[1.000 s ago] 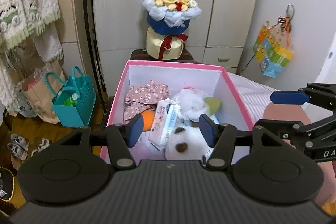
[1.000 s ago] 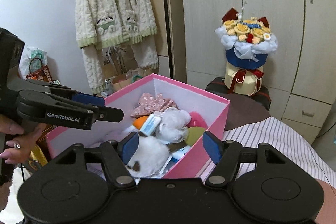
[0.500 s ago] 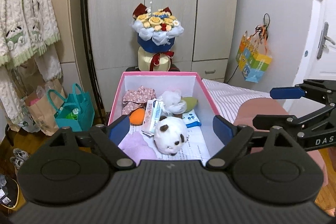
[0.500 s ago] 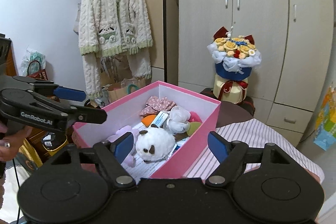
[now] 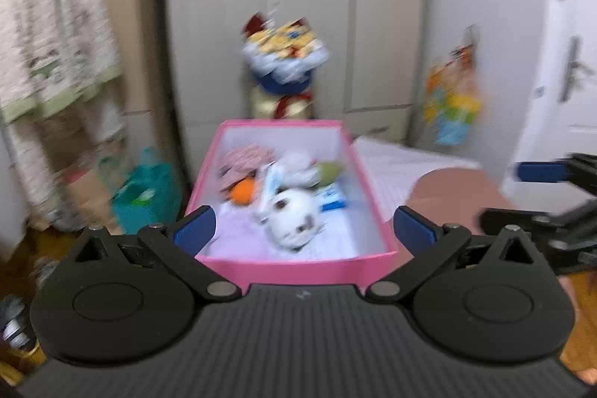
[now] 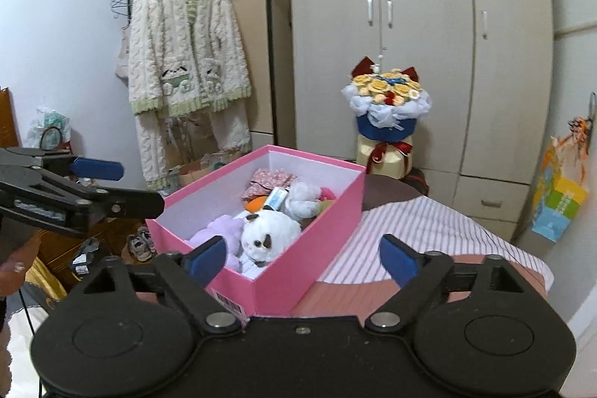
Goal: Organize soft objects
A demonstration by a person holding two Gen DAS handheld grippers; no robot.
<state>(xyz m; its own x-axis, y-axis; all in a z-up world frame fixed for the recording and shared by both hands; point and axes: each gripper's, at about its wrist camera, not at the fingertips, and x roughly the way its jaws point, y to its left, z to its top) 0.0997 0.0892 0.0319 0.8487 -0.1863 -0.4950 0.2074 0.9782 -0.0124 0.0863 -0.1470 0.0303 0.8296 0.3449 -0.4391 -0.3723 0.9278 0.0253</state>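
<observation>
Both sets of jaws are standing wide w/ nothing between them, and they've just been opening: your left gripper and right gripper are hovering low in frame, short of the pink box. White plush is lying in the box, center frame, beside a purple plush. Orange toy and floral cloth are sitting toward the far end.

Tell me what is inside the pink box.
The pink box holds a white plush toy, a purple plush, floral cloth, an orange item and a packet. Things beneath them are hidden.
</observation>
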